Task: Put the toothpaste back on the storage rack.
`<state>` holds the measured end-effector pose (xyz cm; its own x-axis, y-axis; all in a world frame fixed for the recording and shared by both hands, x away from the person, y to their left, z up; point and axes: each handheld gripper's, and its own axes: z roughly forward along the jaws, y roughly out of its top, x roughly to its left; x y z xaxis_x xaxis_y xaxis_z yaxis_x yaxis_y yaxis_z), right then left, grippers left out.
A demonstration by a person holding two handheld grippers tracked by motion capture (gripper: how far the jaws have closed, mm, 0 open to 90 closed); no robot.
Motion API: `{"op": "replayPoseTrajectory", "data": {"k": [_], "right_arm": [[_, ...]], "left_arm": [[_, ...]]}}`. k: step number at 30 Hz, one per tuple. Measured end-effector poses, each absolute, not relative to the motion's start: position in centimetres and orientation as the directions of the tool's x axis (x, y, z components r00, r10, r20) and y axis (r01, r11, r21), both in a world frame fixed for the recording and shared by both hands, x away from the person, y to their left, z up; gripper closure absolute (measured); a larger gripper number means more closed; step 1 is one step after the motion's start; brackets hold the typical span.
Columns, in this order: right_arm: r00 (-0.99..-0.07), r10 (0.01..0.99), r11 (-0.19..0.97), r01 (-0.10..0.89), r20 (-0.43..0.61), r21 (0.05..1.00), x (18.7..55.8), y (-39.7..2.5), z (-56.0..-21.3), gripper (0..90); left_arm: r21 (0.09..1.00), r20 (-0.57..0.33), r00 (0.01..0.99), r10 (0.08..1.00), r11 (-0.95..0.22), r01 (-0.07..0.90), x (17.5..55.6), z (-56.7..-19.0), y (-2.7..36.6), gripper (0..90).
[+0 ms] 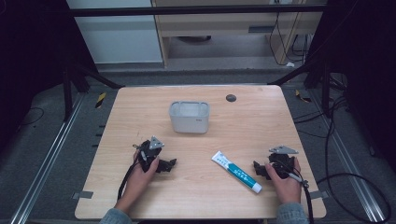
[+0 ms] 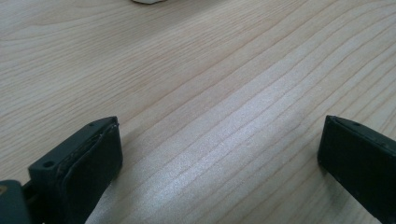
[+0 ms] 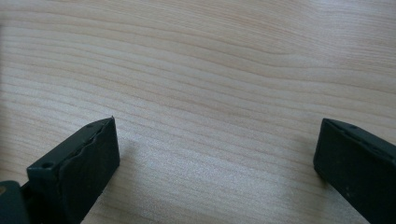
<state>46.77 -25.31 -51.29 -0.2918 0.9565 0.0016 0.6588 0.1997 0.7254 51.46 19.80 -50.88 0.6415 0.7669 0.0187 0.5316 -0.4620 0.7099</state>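
A white toothpaste tube [image 1: 236,171] with teal print lies diagonally on the wooden table [image 1: 140,116], front right of centre. Behind it, near the middle, stands a pale grey rectangular bin [image 1: 188,116]. My left gripper [image 1: 171,164] rests on the table at the front left, held by a hand, its tips pointing right. My right gripper [image 1: 258,169] rests at the front right, tips pointing left, just right of the tube. In each gripper view the jaws stand wide apart over bare wood: left gripper [image 2: 219,144], right gripper [image 3: 217,144], with nothing between them.
A small dark round disc [image 1: 230,97] sits near the table's far edge. Cables trail from both grippers off the front edge. Metal rails and black frame posts flank the table; a white scrap [image 2: 147,1] shows at the top of the left gripper view.
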Motion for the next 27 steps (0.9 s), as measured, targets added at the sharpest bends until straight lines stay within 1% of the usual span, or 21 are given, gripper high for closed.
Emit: {"op": "replayPoseTrajectory", "data": {"k": [13,14,15,16,17,18,19,22,23,25,26,27], "right_arm": [[-0.287,0.958,0.196,0.659,0.002,0.726,46.8,-25.3,-51.3,1.0],[-0.279,0.960,0.188,0.654,0.002,0.732,46.7,-25.3,-51.2,5.9],[-0.279,0.960,0.188,0.654,0.002,0.732,46.7,-25.3,-51.2,5.9],[-0.277,0.961,0.187,0.642,-0.003,0.743,46.7,-25.3,-51.2,10.6],[-0.277,0.961,0.187,0.642,-0.003,0.743,46.7,-25.3,-51.2,10.6],[-0.259,0.965,0.203,0.624,-0.045,0.754,46.6,-25.3,-50.9,13.5],[-0.259,0.965,0.203,0.624,-0.045,0.754,46.6,-25.3,-50.9,13.5],[-0.263,0.962,0.224,0.592,-0.077,0.774,46.4,-24.9,-49.9,18.0],[-0.282,0.956,0.233,0.567,-0.080,0.790,46.1,-24.6,-49.3,22.1],[-0.292,0.953,0.237,0.556,-0.080,0.797,46.0,-24.4,-48.9,23.2],[-0.313,0.945,0.255,0.535,-0.091,0.806,45.8,-23.9,-48.1,25.6],[-0.323,0.942,0.256,0.524,-0.089,0.813,45.7,-23.6,-47.6,26.2]], "left_arm": [[0.710,0.019,0.642,0.767,-0.463,0.531,51.5,-50.9,19.8,0.0],[0.710,0.019,0.642,0.767,-0.462,0.531,51.5,-50.9,19.8,0.0],[0.710,0.019,0.642,0.767,-0.462,0.531,51.5,-50.9,19.8,0.0],[0.710,0.019,0.642,0.767,-0.463,0.531,51.5,-50.9,19.8,0.0],[0.710,0.019,0.642,0.767,-0.463,0.531,51.5,-50.9,19.8,0.0],[0.710,0.019,0.642,0.767,-0.462,0.531,51.5,-50.9,19.8,0.0],[0.710,0.019,0.642,0.767,-0.463,0.531,51.5,-50.9,19.8,0.0],[0.710,0.019,0.642,0.767,-0.463,0.531,51.5,-50.9,19.8,0.0],[0.710,0.019,0.642,0.767,-0.463,0.531,51.5,-50.9,19.8,0.0],[0.710,0.019,0.642,0.767,-0.463,0.531,51.5,-50.9,19.8,0.0],[0.710,0.019,0.642,0.767,-0.462,0.531,51.5,-50.9,19.8,0.0],[0.710,0.019,0.642,0.767,-0.463,0.531,51.5,-50.9,19.8,0.0]]}}
